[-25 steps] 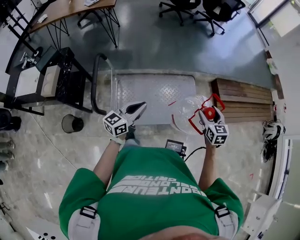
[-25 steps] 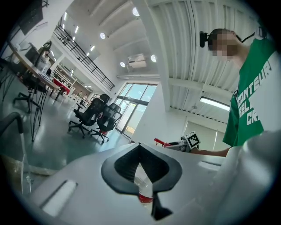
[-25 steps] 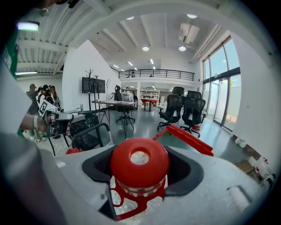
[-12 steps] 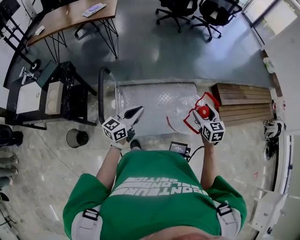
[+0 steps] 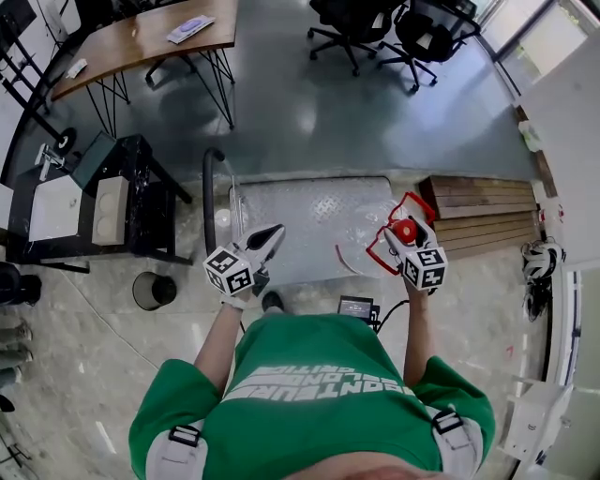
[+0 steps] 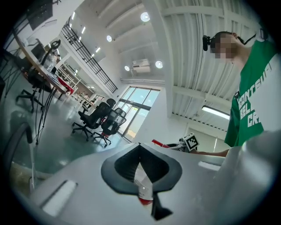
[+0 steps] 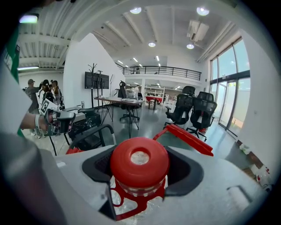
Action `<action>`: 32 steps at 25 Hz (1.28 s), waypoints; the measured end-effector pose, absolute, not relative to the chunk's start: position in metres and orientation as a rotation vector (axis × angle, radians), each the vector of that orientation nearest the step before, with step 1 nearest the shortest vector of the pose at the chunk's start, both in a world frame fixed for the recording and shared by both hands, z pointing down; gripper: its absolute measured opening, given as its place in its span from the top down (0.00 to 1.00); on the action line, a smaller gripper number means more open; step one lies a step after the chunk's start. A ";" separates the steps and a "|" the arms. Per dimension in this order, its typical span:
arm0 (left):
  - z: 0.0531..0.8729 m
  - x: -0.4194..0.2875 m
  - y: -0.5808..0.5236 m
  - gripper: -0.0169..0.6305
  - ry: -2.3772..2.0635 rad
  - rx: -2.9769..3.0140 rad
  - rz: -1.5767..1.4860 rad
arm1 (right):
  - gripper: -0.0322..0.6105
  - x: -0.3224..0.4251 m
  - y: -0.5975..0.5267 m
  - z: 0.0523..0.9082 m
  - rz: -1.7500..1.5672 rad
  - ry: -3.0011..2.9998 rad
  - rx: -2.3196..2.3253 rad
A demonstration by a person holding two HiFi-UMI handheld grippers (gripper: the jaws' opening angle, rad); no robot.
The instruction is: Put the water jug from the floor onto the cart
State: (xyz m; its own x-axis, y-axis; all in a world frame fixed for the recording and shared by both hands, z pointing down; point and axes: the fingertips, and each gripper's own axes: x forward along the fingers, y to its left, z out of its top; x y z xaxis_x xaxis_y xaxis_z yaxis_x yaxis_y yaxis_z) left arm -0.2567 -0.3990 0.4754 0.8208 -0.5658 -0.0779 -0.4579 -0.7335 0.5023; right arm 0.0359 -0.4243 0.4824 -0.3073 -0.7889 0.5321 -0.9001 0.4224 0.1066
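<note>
Closest in, at 6 o'clock in the head view, is the person in a green shirt (image 5: 309, 394), both arms reaching forward. A small black box (image 5: 354, 307) lies on the floor just ahead.

At 11 o'clock the left claw (image 5: 272, 232) is pressed together at its tips and grips nothing. At 1 o'clock the right claw (image 5: 404, 231) pinches the neck of the water jug (image 5: 364, 232) just below its red cap (image 7: 139, 160). The jug's red carry handle (image 5: 418, 202) sticks up past the cap. The clear jug hangs off the floor over the right end of the cart (image 5: 300, 211); whether it touches the deck cannot be told.

The cart lies at 12 o'clock, its black push handle (image 5: 208, 202) at the left end. A round bin (image 5: 148, 291) stands at 9 o'clock and a wooden pallet (image 5: 478, 208) lies at 2 o'clock.

Farther off, a wooden bench (image 5: 141, 37) is at 11 o'clock and black office chairs (image 5: 427, 28) are at 1 o'clock.
</note>
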 end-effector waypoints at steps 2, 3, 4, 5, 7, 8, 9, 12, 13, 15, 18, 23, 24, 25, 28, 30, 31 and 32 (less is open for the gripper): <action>0.477 -0.259 -0.397 0.97 -0.751 2.537 -0.310 | 0.48 0.033 -0.426 0.482 0.285 -2.164 1.425; 0.478 -0.260 -0.396 0.97 -0.748 2.540 -0.305 | 0.48 0.032 -0.427 0.481 0.284 -2.165 1.425; 0.479 -0.260 -0.395 0.97 -0.748 2.541 -0.300 | 0.48 0.030 -0.428 0.482 0.284 -2.167 1.424; 0.481 -0.261 -0.394 0.97 -0.749 2.539 -0.297 | 0.48 0.028 -0.429 0.482 0.285 -2.170 1.422; 0.482 -0.263 -0.394 0.97 -0.755 2.533 -0.297 | 0.48 0.024 -0.432 0.483 0.285 -2.177 1.415; 0.482 -0.263 -0.394 0.97 -0.759 2.531 -0.297 | 0.48 0.022 -0.433 0.484 0.284 -2.182 1.409; 0.482 -0.264 -0.393 0.97 -0.764 2.530 -0.296 | 0.48 0.021 -0.435 0.485 0.282 -2.187 1.401; 0.483 -0.266 -0.393 0.97 -0.789 2.528 -0.287 | 0.48 0.016 -0.443 0.488 0.278 -2.210 1.373; 0.482 -0.266 -0.394 0.97 -0.802 2.527 -0.284 | 0.48 0.015 -0.446 0.489 0.277 -2.219 1.361; 0.483 -0.268 -0.397 0.97 -0.834 2.522 -0.278 | 0.48 0.013 -0.453 0.494 0.278 -2.238 1.331; 0.482 -0.266 -0.404 0.97 -0.880 2.510 -0.272 | 0.48 0.008 -0.466 0.500 0.279 -2.270 1.275; 0.484 -0.243 -0.417 0.97 -0.921 2.499 -0.252 | 0.48 0.009 -0.488 0.511 0.284 -2.315 1.196; 0.485 -0.236 -0.420 0.97 -0.924 2.499 -0.243 | 0.48 0.010 -0.491 0.514 0.284 -2.321 1.178; 0.485 -0.229 -0.423 0.97 -0.926 2.501 -0.235 | 0.48 0.012 -0.495 0.516 0.282 -2.327 1.158; 0.481 -0.203 -0.436 0.97 -0.934 2.509 -0.222 | 0.48 0.019 -0.507 0.520 0.257 -2.342 1.088; 0.478 -0.184 -0.446 0.97 -0.936 2.512 -0.223 | 0.48 0.026 -0.515 0.522 0.234 -2.344 1.039; 0.477 -0.174 -0.449 0.97 -0.934 2.512 -0.219 | 0.48 0.030 -0.519 0.524 0.224 -2.344 1.016; 0.477 -0.165 -0.452 0.97 -0.930 2.512 -0.209 | 0.48 0.034 -0.522 0.527 0.217 -2.344 0.994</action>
State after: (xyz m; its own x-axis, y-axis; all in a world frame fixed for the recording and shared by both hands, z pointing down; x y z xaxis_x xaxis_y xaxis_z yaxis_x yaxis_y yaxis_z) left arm -0.1650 -0.4521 0.4770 0.7609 -0.6487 0.0137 -0.5803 -0.6710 0.4615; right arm 0.0343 -0.5217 0.5266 -0.5558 -0.6073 0.5676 -0.7010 0.7094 0.0725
